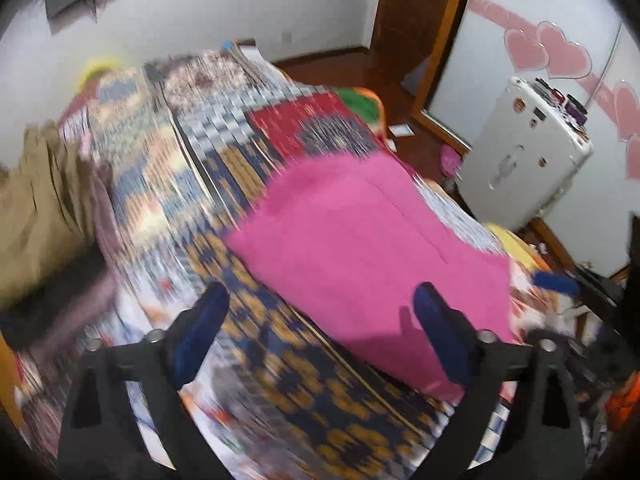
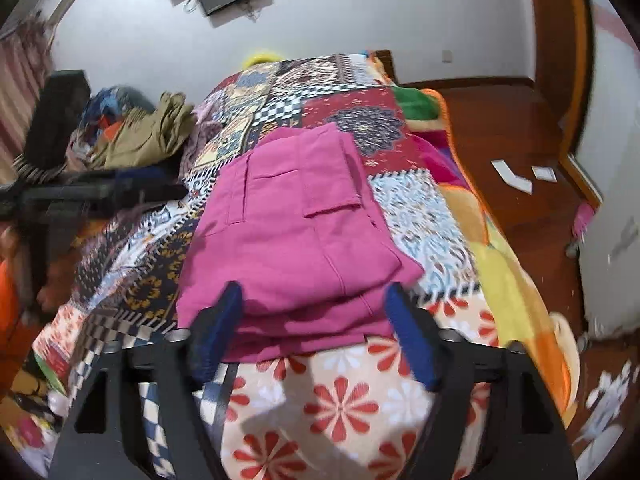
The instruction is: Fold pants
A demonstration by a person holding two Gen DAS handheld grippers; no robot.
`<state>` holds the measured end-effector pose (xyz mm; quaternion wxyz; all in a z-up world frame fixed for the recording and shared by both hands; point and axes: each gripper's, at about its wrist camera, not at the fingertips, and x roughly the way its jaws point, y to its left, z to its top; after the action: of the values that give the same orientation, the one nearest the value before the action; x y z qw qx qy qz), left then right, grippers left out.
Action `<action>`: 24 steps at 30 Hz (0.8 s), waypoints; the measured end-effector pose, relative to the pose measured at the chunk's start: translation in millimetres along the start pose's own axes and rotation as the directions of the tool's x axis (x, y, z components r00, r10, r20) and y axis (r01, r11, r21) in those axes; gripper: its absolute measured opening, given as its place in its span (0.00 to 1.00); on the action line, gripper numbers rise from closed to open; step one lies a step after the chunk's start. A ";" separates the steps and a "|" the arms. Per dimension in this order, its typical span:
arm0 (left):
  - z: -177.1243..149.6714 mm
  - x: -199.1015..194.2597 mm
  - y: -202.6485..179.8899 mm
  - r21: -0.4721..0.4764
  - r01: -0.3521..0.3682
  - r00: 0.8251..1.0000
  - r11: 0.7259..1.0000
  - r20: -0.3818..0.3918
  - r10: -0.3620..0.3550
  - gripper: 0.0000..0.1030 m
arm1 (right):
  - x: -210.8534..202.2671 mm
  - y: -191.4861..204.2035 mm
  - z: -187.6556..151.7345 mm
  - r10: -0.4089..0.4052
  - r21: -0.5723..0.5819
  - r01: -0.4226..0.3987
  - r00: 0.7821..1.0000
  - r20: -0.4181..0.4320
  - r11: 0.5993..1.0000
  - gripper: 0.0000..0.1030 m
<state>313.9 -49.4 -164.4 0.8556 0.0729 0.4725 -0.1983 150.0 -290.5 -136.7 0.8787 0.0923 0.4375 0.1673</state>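
The pink pants [image 2: 296, 232] lie already folded into a thick, layered packet on the patchwork bedspread [image 2: 424, 216], near the foot of the bed at about 12 o'clock from the right claw [image 2: 316, 320], whose blue-padded fingers stand wide apart and empty just short of the packet's near edge. The left claw [image 1: 320, 312] is likewise wide and holds nothing; it hovers over the bedspread with the pants [image 1: 360, 240] at about 1 o'clock, its right finger over their near corner. That view is smeared by motion, so whether it touches the cloth I cannot tell. The fold looks close to done, and what remains is probably squaring or a last press. To do it well, each claw should come down flat at an outer edge, pinching every layer together rather than only the top one, and draw outward gently so the stack does not slide. The fabric is a matte, medium-weight woven cloth with stitched patch pockets and soft, rounded fold lines. The bedspread beneath is a plush, busy print of checks, medallions and red flowers, likely grippy enough to hold the bottom layer. An olive garment [image 2: 148, 136] sits crumpled at 10 o'clock.
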 end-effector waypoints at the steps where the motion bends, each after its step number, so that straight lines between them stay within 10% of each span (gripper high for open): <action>1: 7.5 6.4 7.8 0.011 -0.006 1.000 1.000 0.001 0.006 0.95 | -1.3 -1.0 -2.5 -0.005 0.016 0.005 1.000 -0.002 1.000 0.78; 15: 22.0 111.7 55.9 -0.109 0.197 0.964 0.974 -0.163 -0.213 0.94 | 38.1 5.5 -19.1 0.077 0.111 -0.063 0.989 -0.129 0.992 0.84; 24: 17.7 101.7 39.9 -0.090 0.199 0.961 0.976 -0.175 -0.212 0.39 | 39.5 -2.5 -10.8 0.107 0.146 -0.097 0.992 -0.066 0.985 0.75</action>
<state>392.3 -46.1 -242.4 0.7852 0.0108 0.5614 -0.2613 164.0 -277.8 -173.1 0.8435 0.1709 0.4750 0.1836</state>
